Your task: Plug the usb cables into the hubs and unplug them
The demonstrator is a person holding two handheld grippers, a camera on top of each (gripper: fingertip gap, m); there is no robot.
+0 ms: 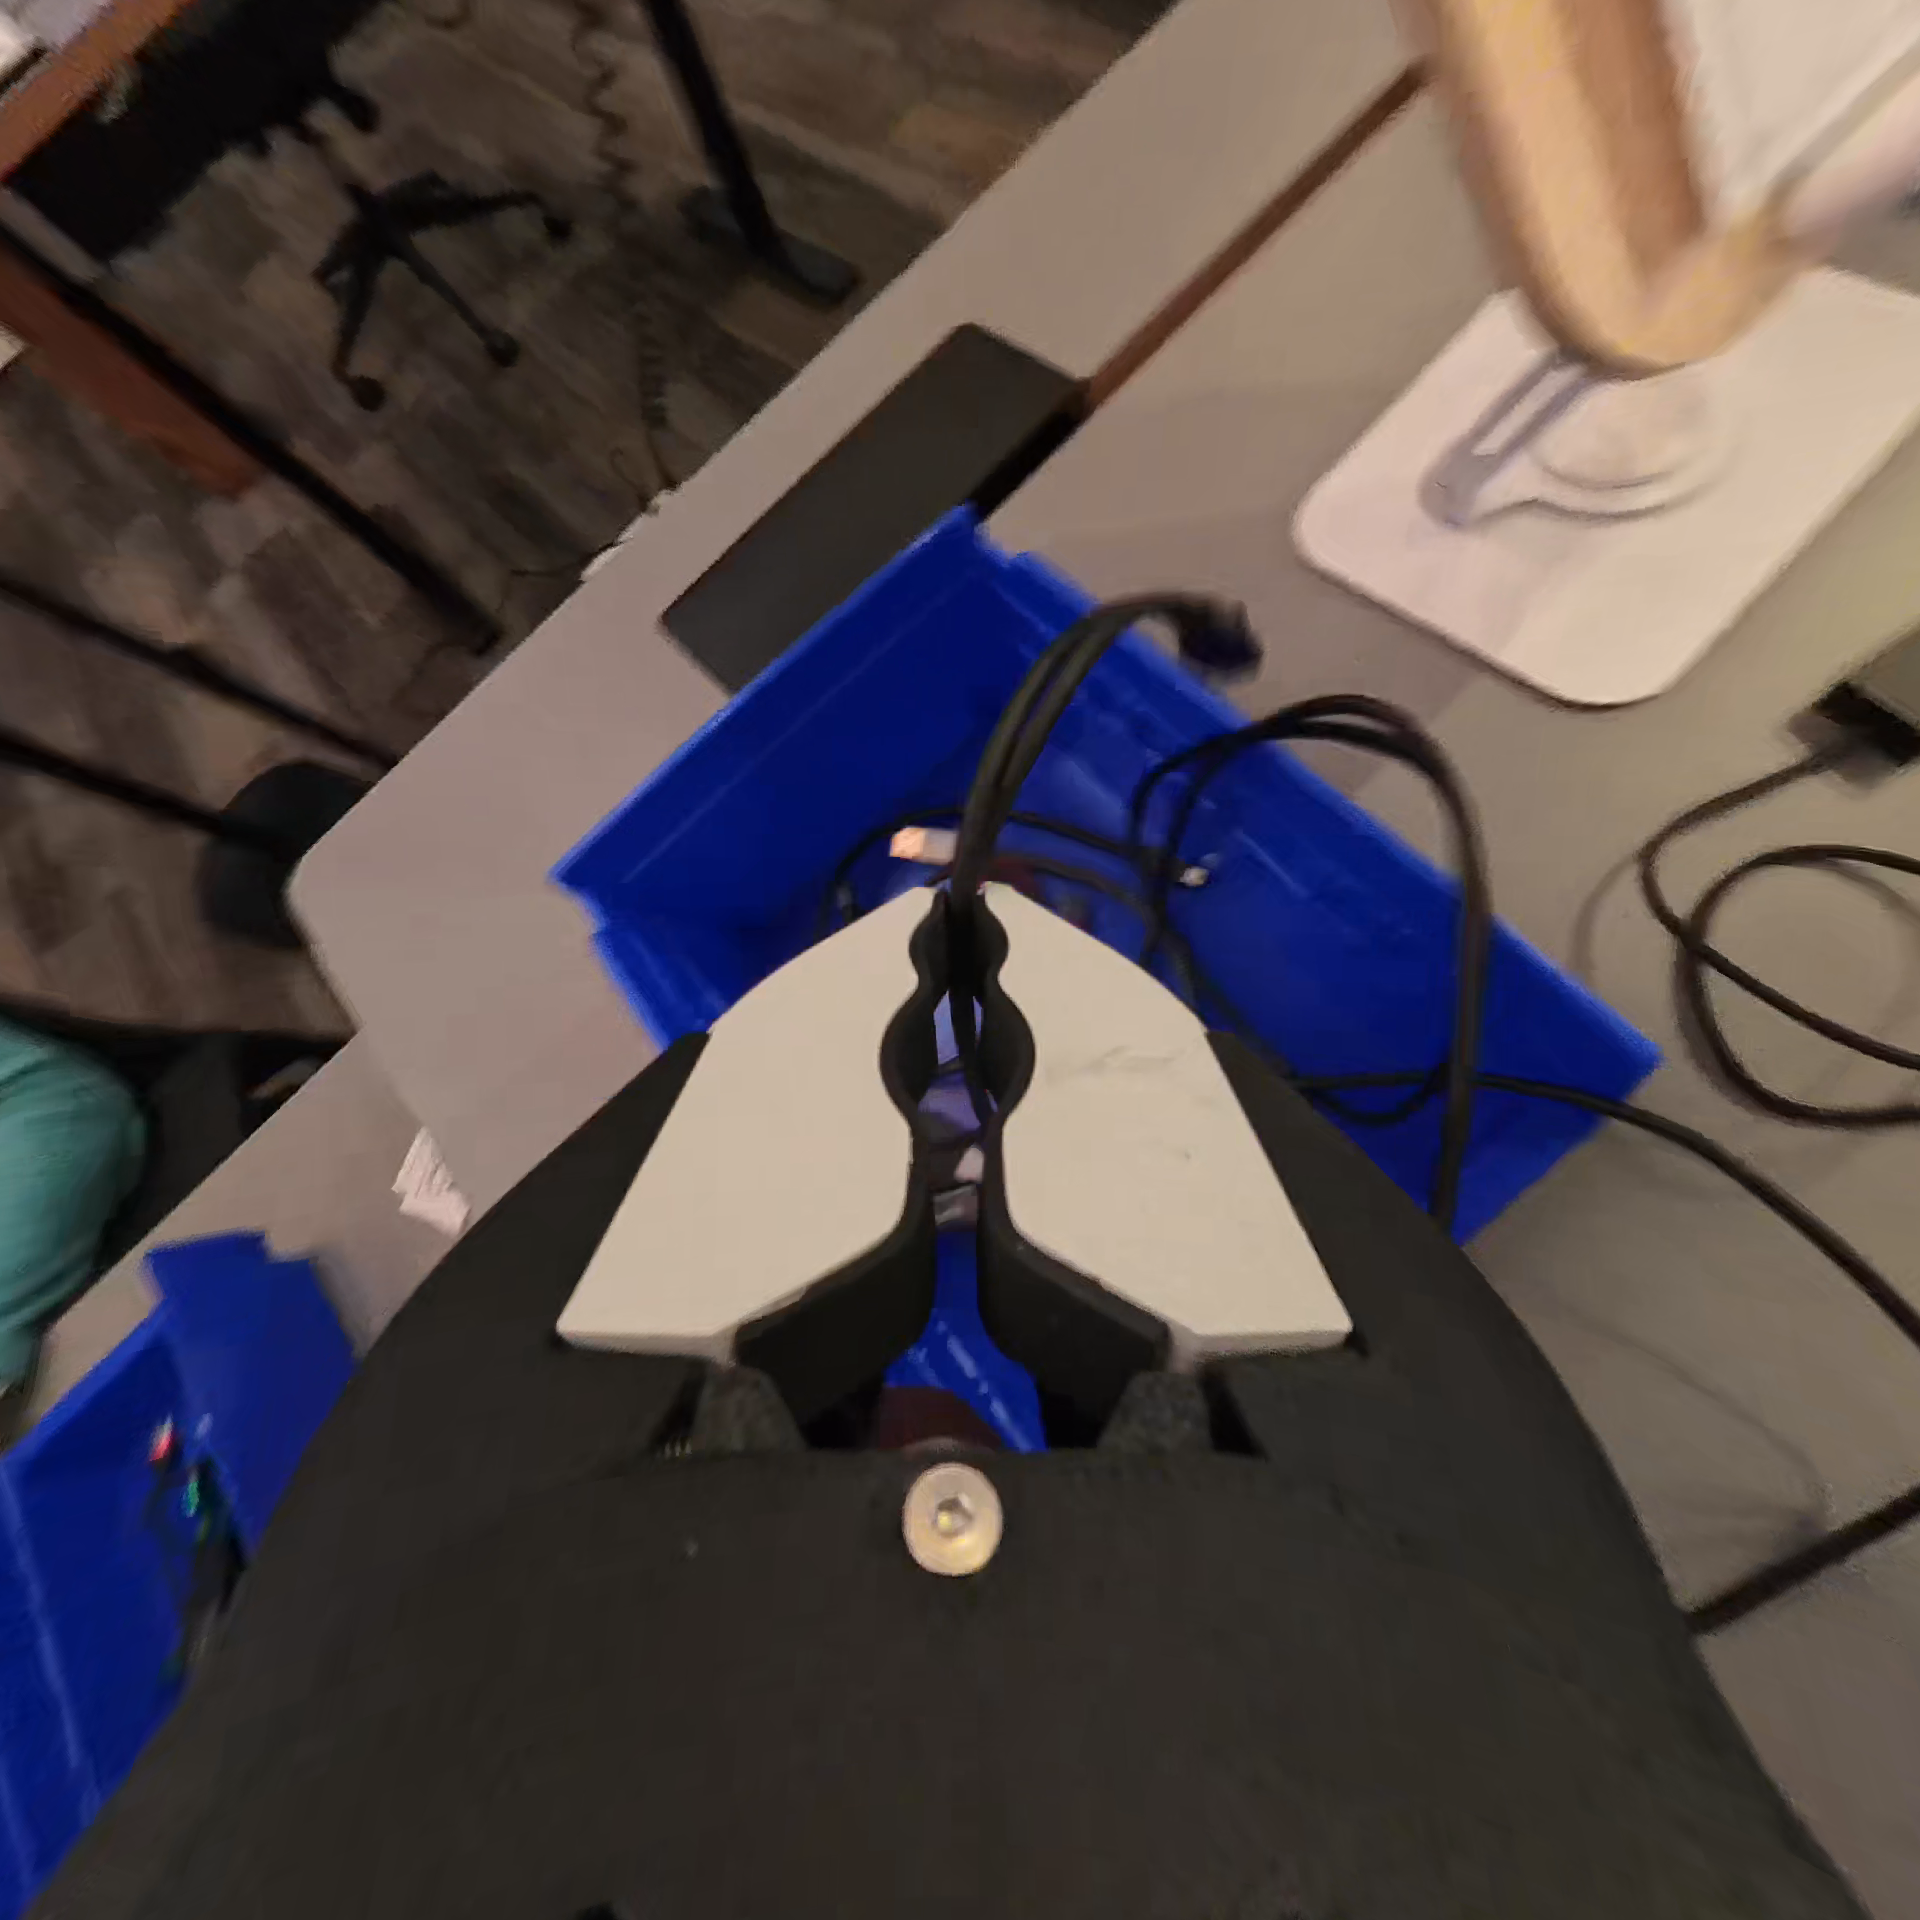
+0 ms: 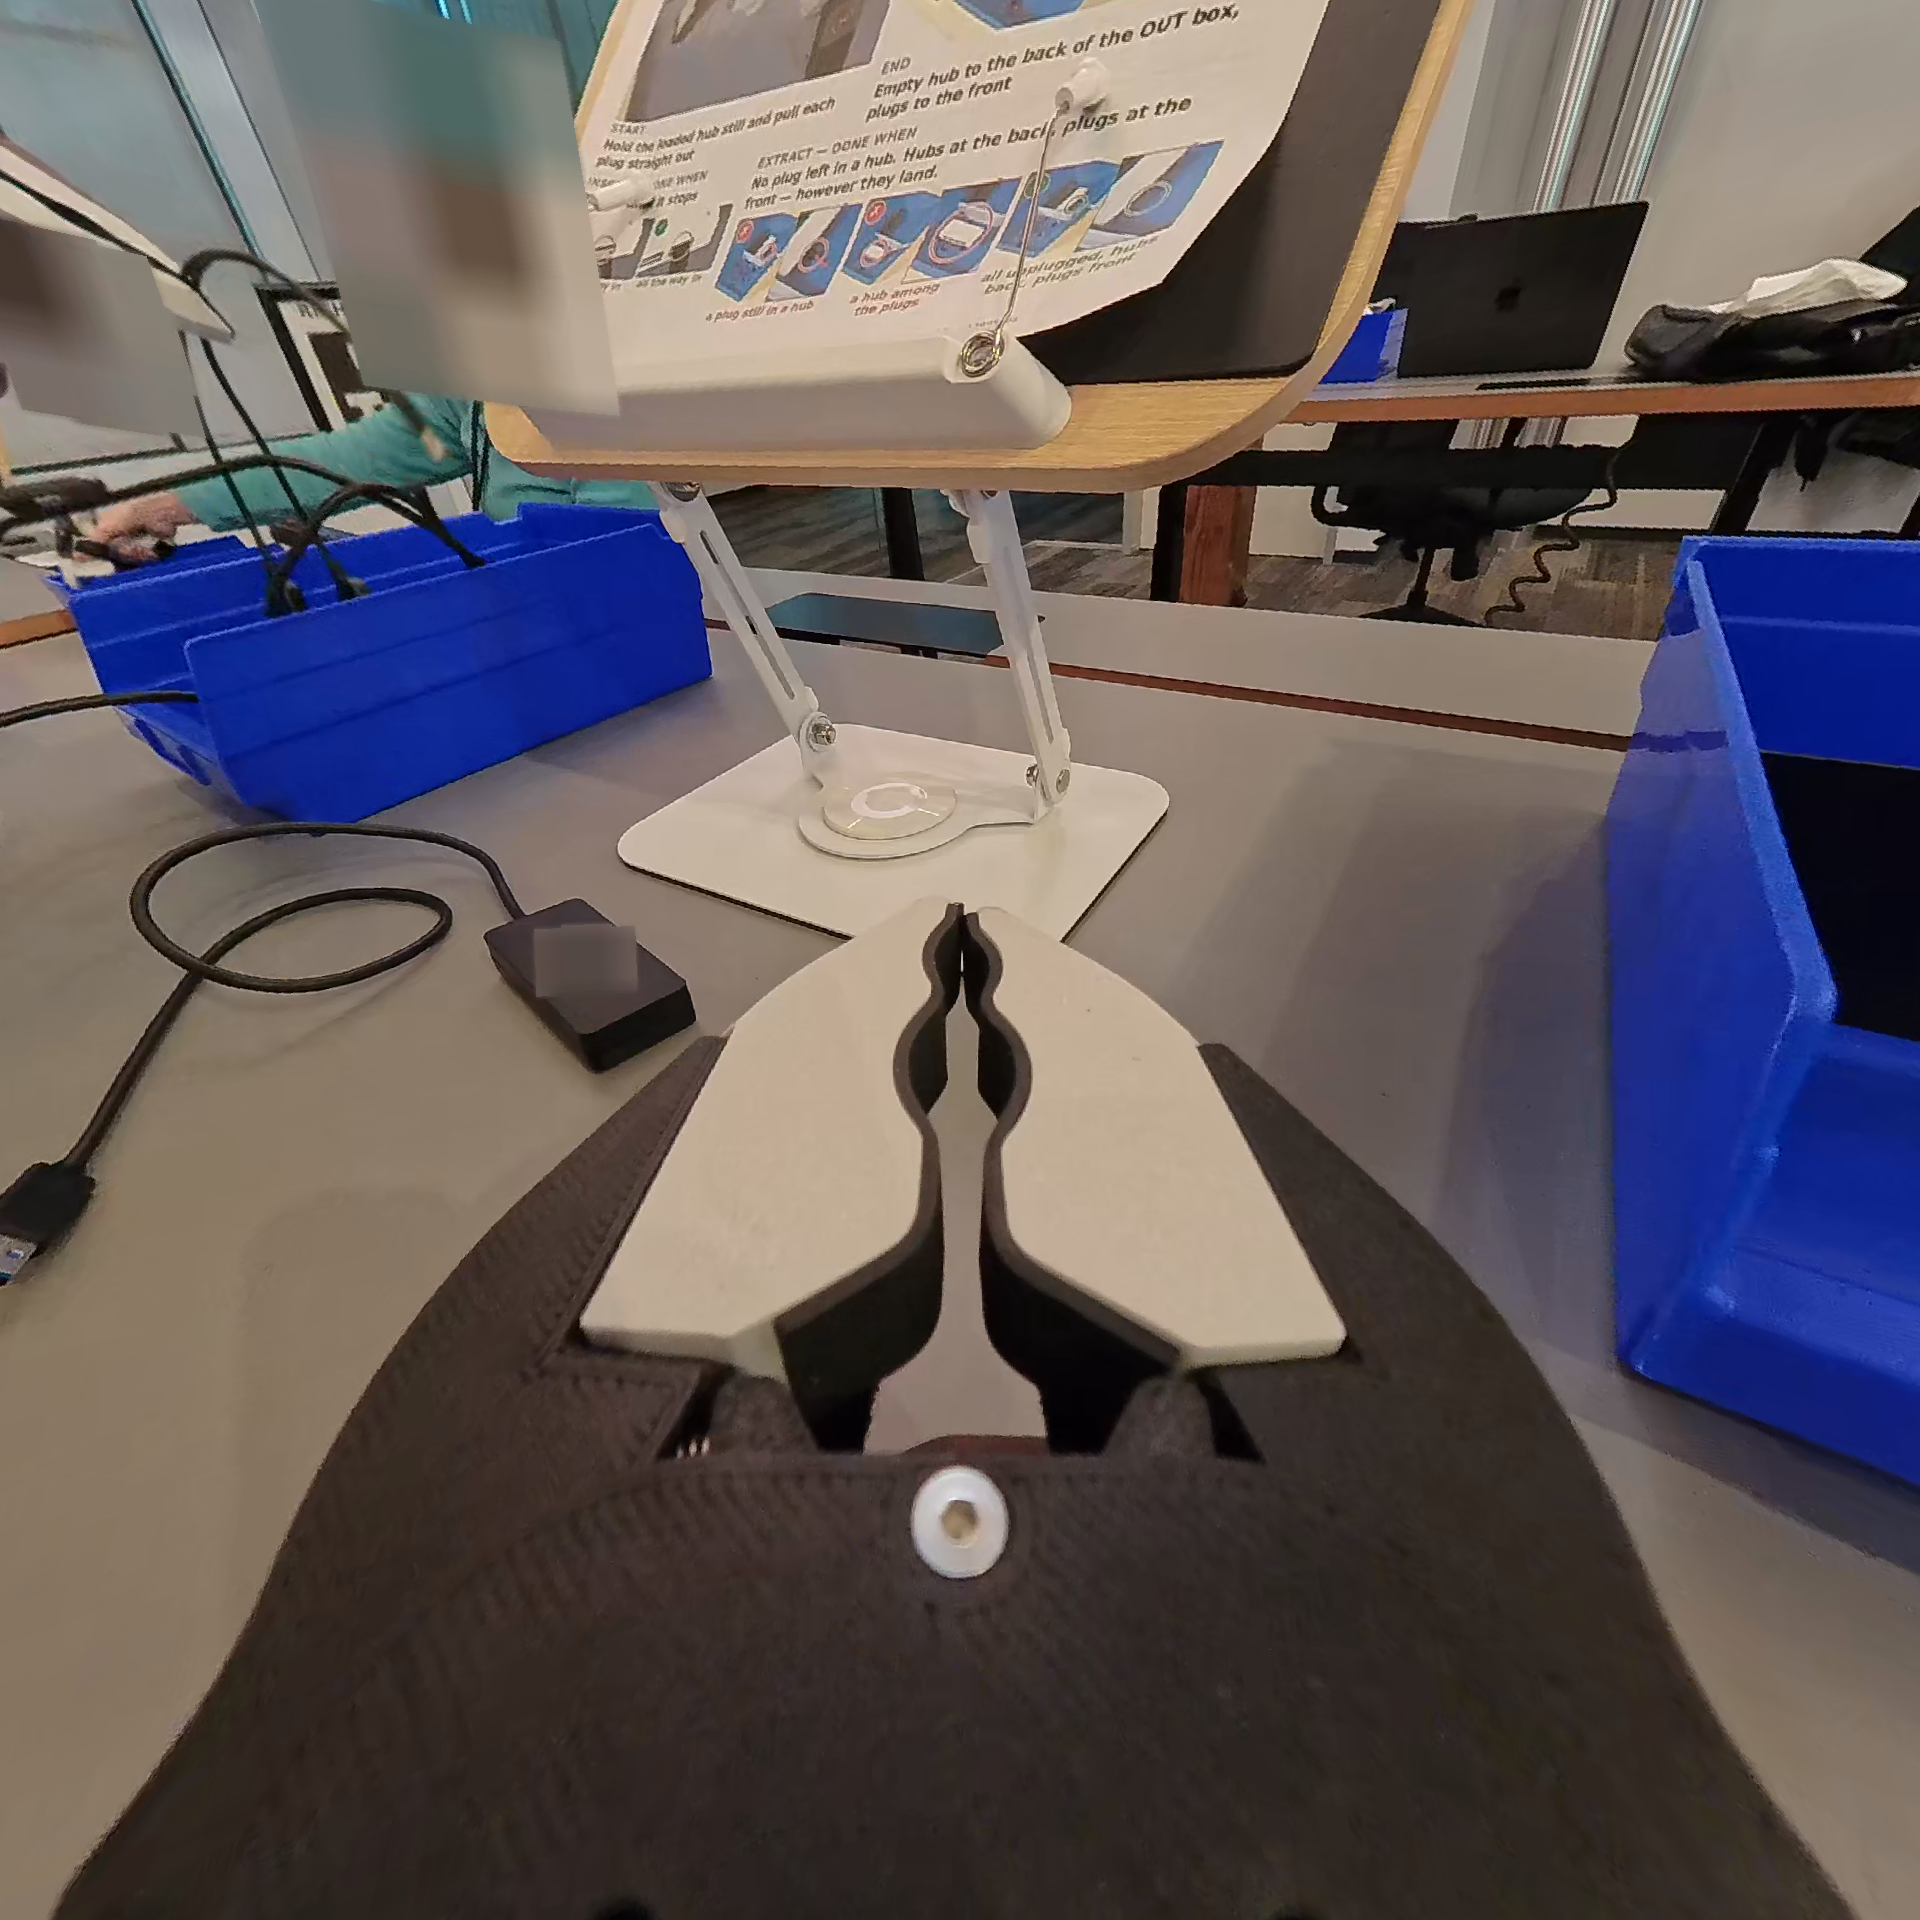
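The left hand-held gripper [image 1: 961, 914] is clamped nearly shut on a thin black usb cable [image 1: 1003, 748], pinched right at the tips, above a blue bin [image 1: 790, 727] on the grey tabletop [image 1: 468, 935]. The cable arcs up and away to a plug end [image 1: 1210, 623], pretty blurred. More black cables [image 1: 1434, 831] are looped in and over that bin. The right hand-held gripper [image 2: 961, 920] is closed all the way, pads touching, nothing held. A black hub [image 2: 587, 992] with its cord [image 2: 260, 935] is seen lying on the tabletop just left of it, near the white stand [image 2: 894, 821]. Another blue bin [image 2: 1766, 935] is parked on the right.
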